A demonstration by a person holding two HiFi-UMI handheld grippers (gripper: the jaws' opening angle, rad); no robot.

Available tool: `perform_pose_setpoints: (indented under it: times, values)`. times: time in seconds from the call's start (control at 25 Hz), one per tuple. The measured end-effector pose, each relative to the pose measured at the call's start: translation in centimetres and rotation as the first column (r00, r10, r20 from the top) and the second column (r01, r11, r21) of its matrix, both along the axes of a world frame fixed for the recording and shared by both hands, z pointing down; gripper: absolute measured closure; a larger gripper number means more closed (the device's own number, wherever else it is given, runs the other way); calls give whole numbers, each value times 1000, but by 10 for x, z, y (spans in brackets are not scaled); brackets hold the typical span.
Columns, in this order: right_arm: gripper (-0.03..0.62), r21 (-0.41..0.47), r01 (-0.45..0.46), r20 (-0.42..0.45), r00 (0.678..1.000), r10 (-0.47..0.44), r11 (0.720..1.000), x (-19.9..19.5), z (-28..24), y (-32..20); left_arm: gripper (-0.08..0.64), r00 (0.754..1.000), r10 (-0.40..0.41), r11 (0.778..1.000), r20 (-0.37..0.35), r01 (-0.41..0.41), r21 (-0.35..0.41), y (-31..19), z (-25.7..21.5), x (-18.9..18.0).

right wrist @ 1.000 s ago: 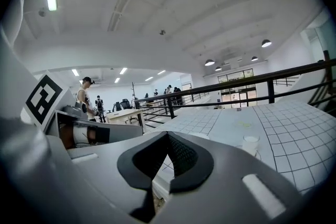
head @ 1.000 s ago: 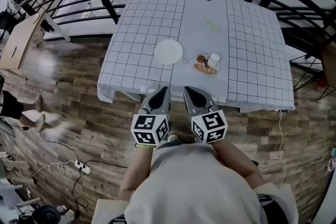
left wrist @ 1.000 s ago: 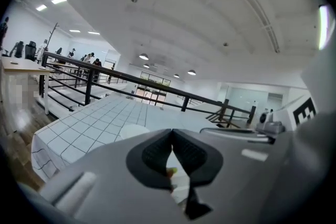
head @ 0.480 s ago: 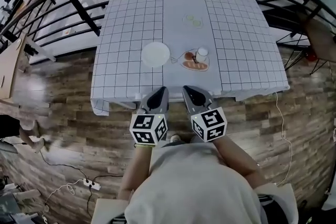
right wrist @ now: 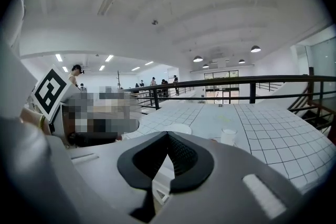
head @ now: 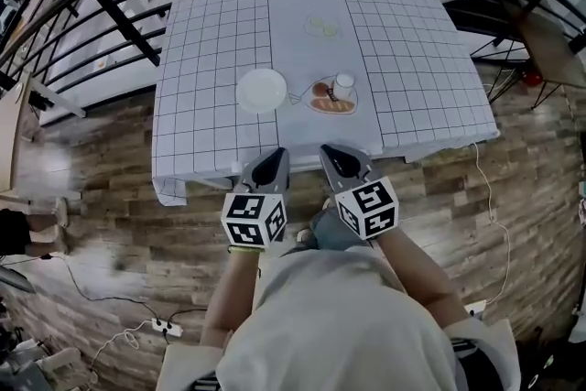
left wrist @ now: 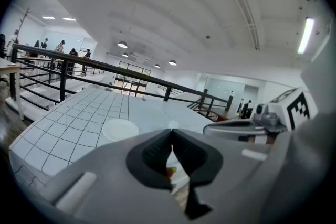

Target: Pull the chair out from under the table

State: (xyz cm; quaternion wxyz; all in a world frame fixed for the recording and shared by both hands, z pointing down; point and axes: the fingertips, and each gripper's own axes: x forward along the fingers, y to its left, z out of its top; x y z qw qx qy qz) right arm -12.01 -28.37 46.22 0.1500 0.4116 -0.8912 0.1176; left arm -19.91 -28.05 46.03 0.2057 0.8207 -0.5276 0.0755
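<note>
Chair cannot be made out in any view; the space under the table (head: 211, 59) is covered by the hanging edge of its cloth. From the head view, looking steeply down, a wood plank floor (head: 101, 224) fills the left side, with a white power strip (head: 165, 325) and its cables lying near the lower left corner. A black metal railing (head: 119, 18) curves round behind the table, from the left side across the top.

The table stands in the middle, spread with a white cloth ruled in dark squares. On it, from left to right, are an empty white plate (head: 261, 91) and, just beside that, a plate of food (head: 328, 103) with a white cup (head: 343, 85) at its far edge. A small pale dish (head: 321, 27) sits further back.

At the table's near edge the left gripper (head: 273, 158) points toward the cloth, its jaws pressed together with nothing between them. Just to its right, the right gripper (head: 331, 157) does the same, its jaws also together and empty. Each carries a cube with black and white square markers. Below them is the person's pale shirt (head: 339, 325), with a bare forearm reaching to each gripper.

At the far right, a brown tabletop (head: 549, 41) on thin black legs stands apart from the table.
</note>
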Motion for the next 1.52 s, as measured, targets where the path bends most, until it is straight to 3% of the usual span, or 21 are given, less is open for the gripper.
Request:
perform_pose_setpoints:
  times: [0.24,0.44,0.6,0.76,0.92,1.12,1.28,1.52]
  values:
    - [592,-23,51,-66,996,-52,998,4,9,-4,549,998,47,999,35,-47,-10,-6,5,3]
    - [592,-74,118,-127,984,-126,990,2,23,-3,549,984,122,992,132,-117,-48,-7,19,9]
    - [563,-101,174,-176,966,-189,980,0,30,-3,537,959,210,976,192,-194,-100,-6,31,16]
    - [552,-120,224,-217,945,-246,967,0,38,-5,500,912,306,951,272,-277,-141,-5,43,23]
    - [515,-144,295,-276,905,-324,945,-2,44,-6,466,845,392,920,364,-353,-170,-5,51,28]
    - [472,-176,386,-368,827,-424,905,-6,56,-6,405,730,503,864,463,-446,-235,-2,64,34]
    - [440,-213,460,-436,745,-505,862,-12,64,-1,388,624,581,810,522,-503,-302,2,76,37]
    - [408,-294,547,-527,591,-610,784,-13,81,7,353,463,679,720,569,-573,-393,9,94,43]
